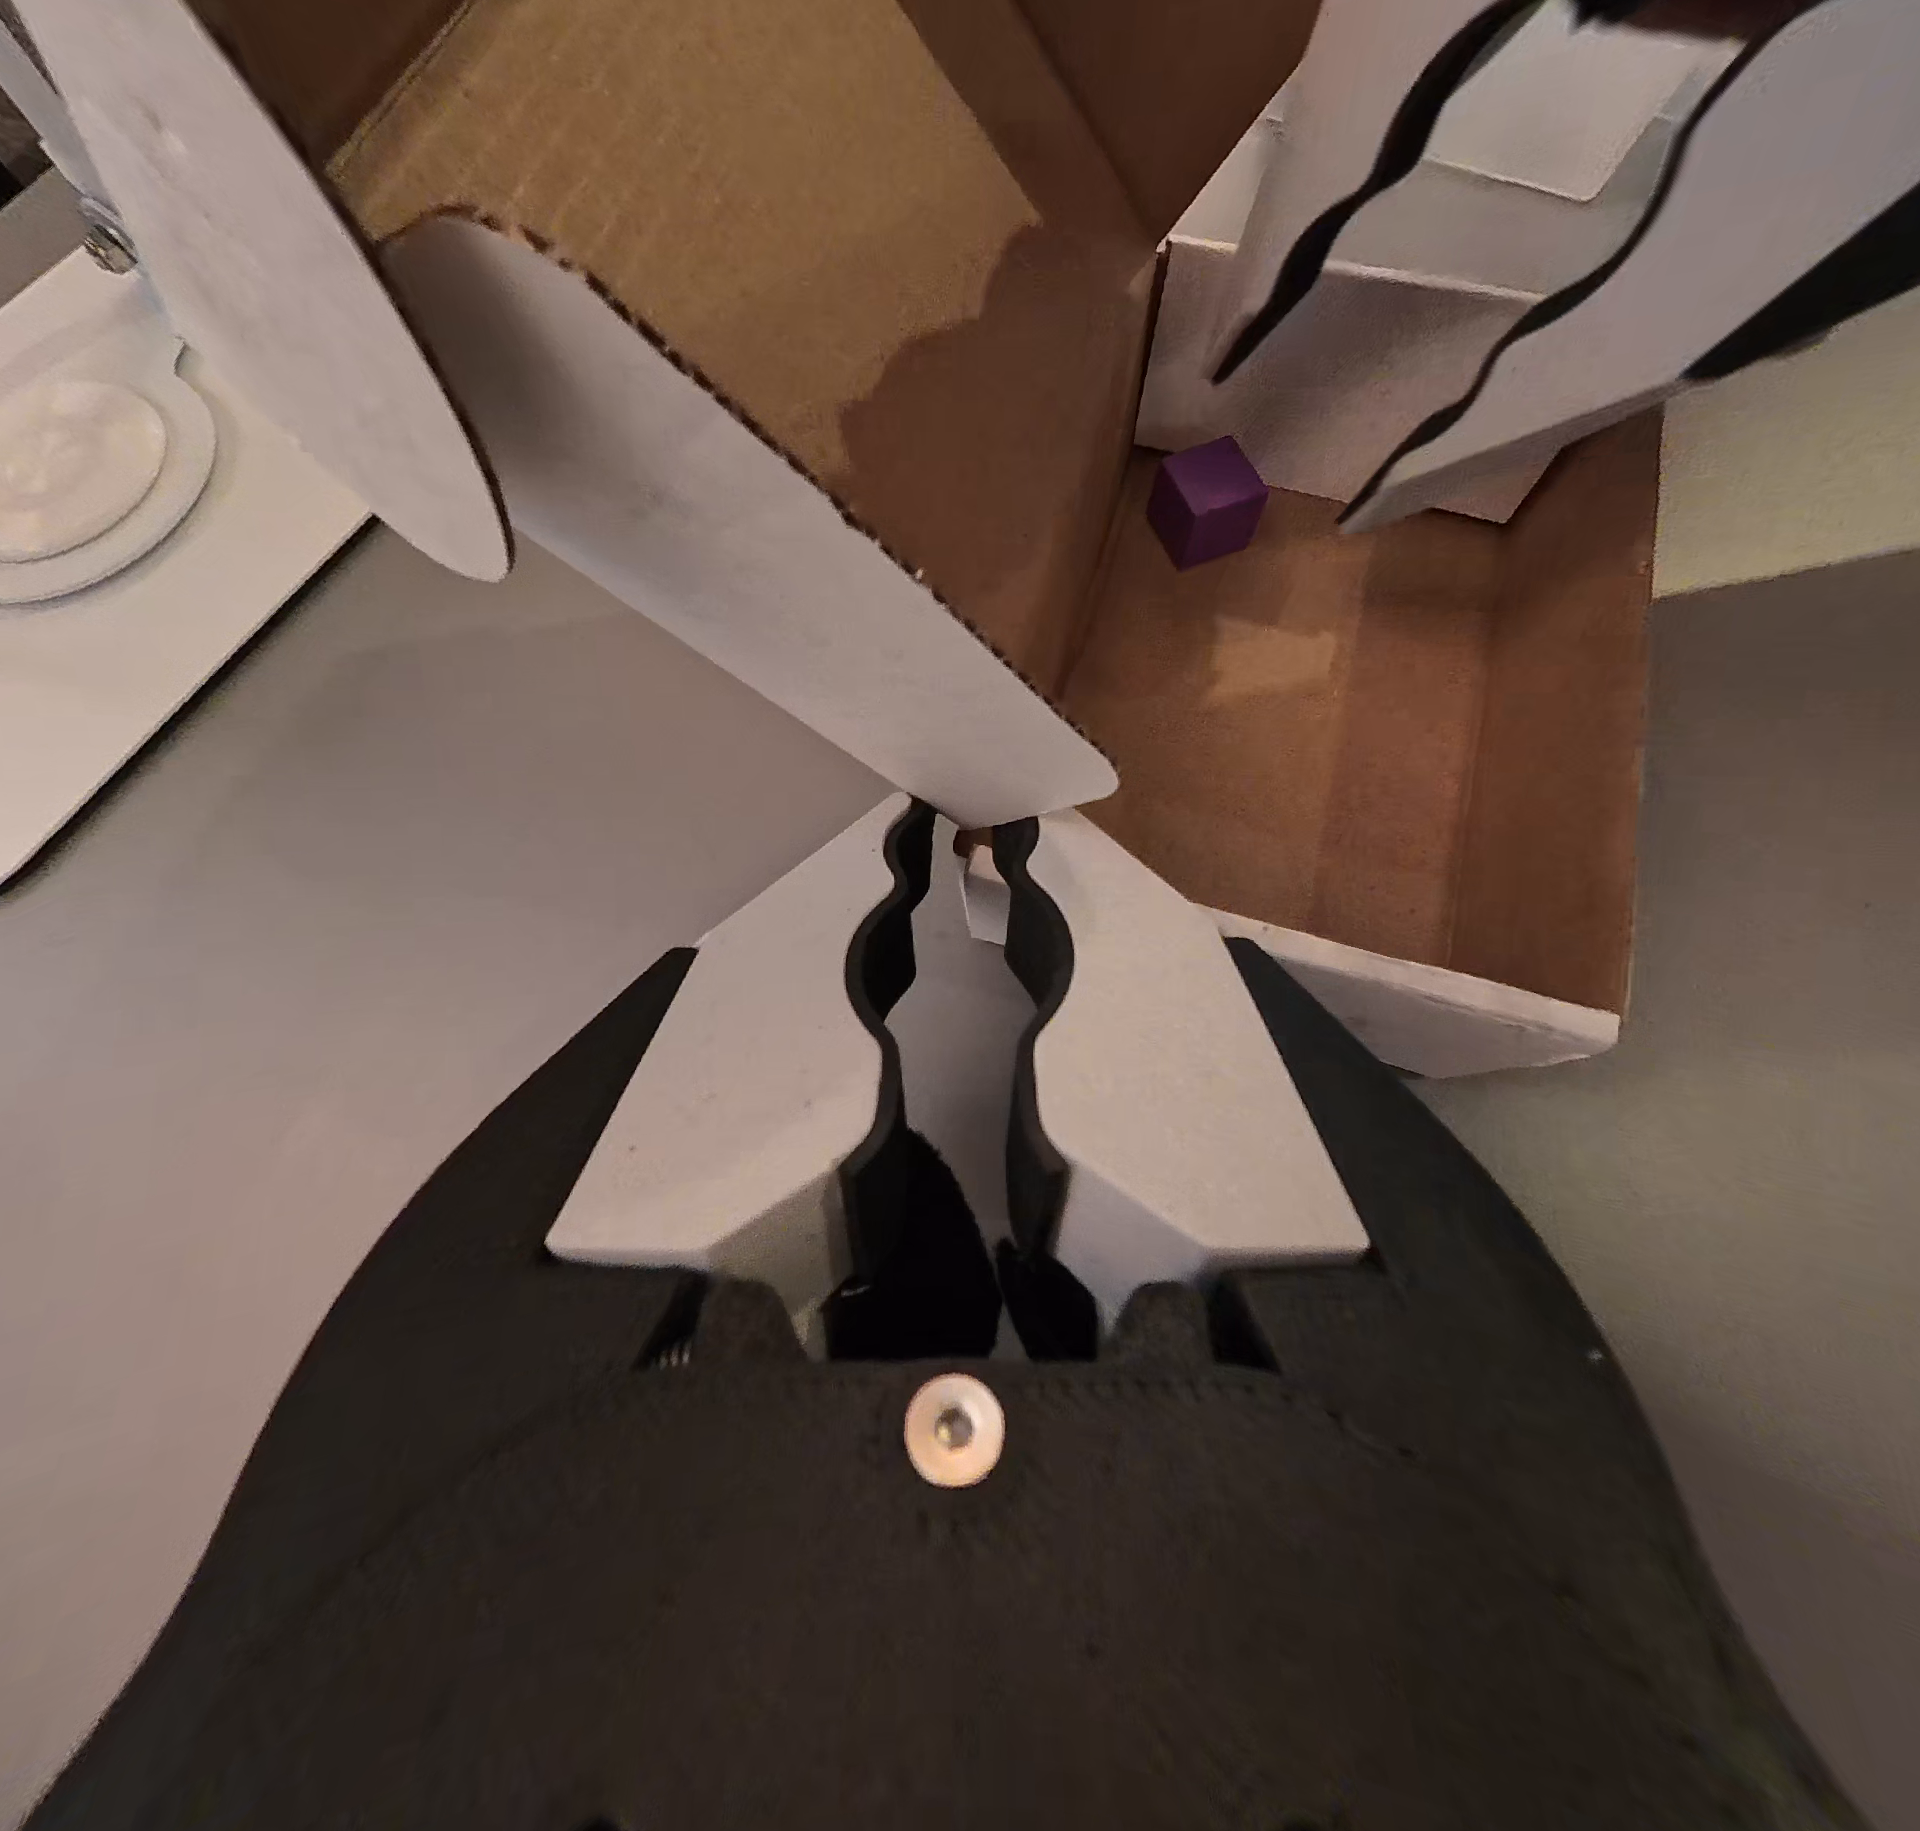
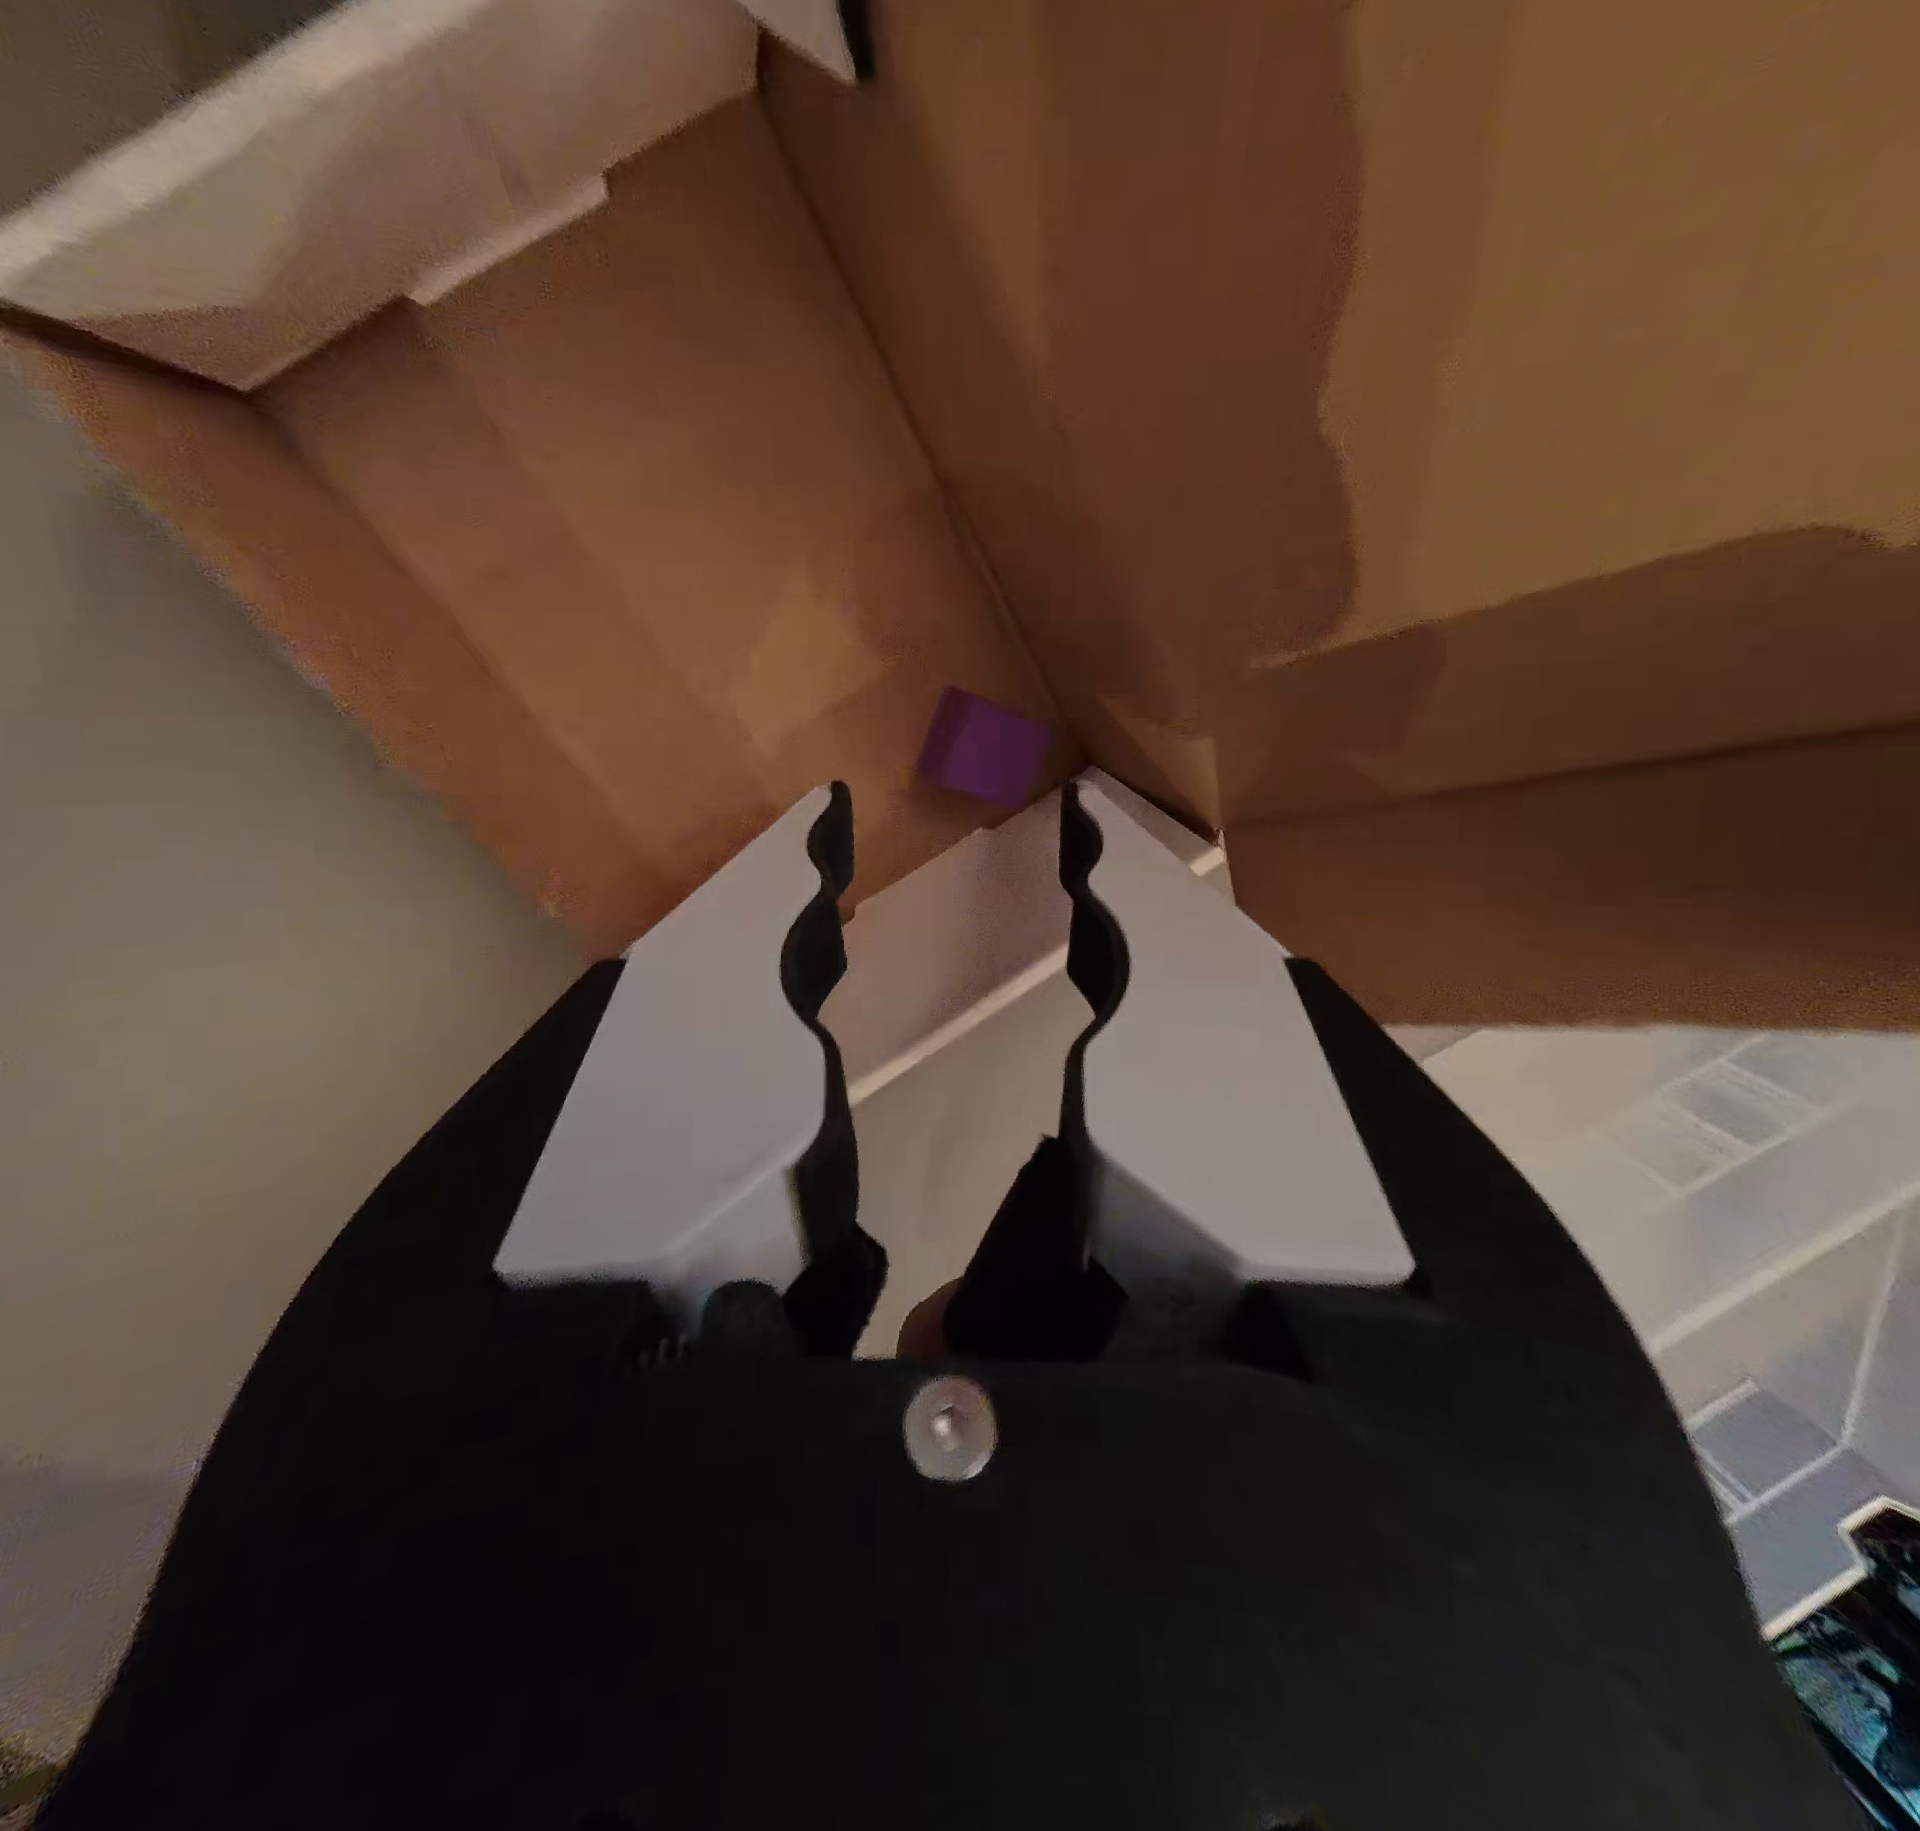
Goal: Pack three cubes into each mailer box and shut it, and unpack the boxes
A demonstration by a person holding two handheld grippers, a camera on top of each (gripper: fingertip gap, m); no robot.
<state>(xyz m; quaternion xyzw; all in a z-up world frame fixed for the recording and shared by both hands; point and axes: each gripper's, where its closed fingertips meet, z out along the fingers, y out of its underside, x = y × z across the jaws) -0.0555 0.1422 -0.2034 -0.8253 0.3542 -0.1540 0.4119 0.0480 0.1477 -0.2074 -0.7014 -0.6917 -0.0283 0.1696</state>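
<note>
1. The mailer box (image 1: 1538, 805) sits open on a grey table (image 1: 312, 950), white outside and brown inside, its near right corner well clear of other things.
2. Its lid (image 1: 707, 223) stands raised, and a white front flap (image 1: 727, 555) slants down from the lid to the left gripper (image 1: 961, 825).
3. The left gripper's jaws stand nearly together, the flap's corner just at their tips; whether they pinch it I cannot tell.
4. The right gripper (image 2: 951, 794) hangs over the box's far wall with its jaws parted and nothing between them; in the left wrist view it (image 1: 1288, 441) reaches in from the upper right.
5. One purple cube (image 1: 1205, 501) lies on the box floor in the far corner beside the lid's hinge; the rest of the floor is bare cardboard.
6. In the right wrist view the purple cube (image 2: 985, 745) lies just beyond the fingertips (image 2: 834, 794), untouched.
7. A white board with a round disc (image 1: 73, 472) lies at the left, apart from the box.
</note>
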